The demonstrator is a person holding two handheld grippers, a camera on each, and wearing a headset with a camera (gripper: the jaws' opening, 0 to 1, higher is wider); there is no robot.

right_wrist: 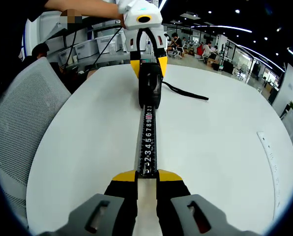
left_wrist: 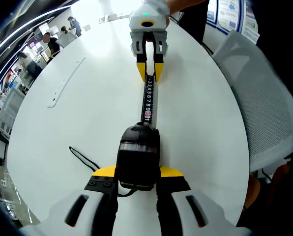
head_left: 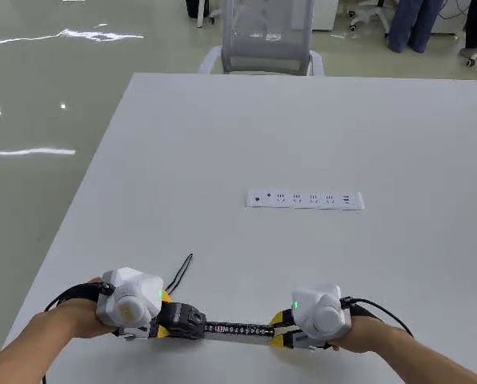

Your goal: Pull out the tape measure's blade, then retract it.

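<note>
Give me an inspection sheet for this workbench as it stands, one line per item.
Surface: white table, bare over most of its top.
Job's things: black tape measure case; blade drawn out a short way between the grippers, numbers facing up.
Clutter: white power strip mid-table, apart from the work.
Grippers: left gripper shut on the tape measure case; right gripper shut on the blade's end.
Cables: black strap trailing from the case across the table; black cable behind the right gripper.
Surroundings: mesh chair at the table's far edge; glossy floor.
</note>
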